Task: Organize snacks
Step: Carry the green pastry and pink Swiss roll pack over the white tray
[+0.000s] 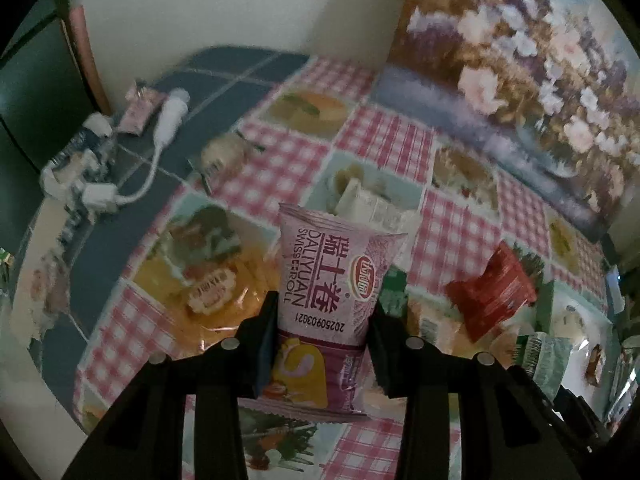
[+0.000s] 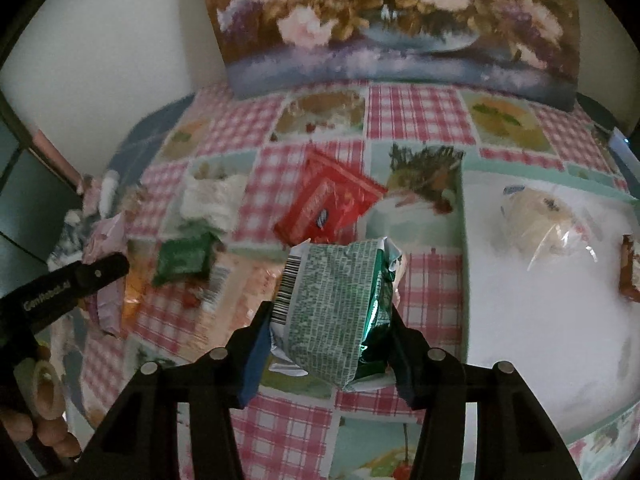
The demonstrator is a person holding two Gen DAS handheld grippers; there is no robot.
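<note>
The left claw [image 1: 324,320] clenches an upright pink-purple Swiss roll packet [image 1: 332,280] above the checked worktop [image 1: 384,144], while the right claw [image 2: 332,320] grips a crumpled green snack packet [image 2: 336,304].

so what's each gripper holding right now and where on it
The left gripper pinches the pink Swiss roll packet across its middle; the right gripper clamps the green snack packet by its sides.
</note>
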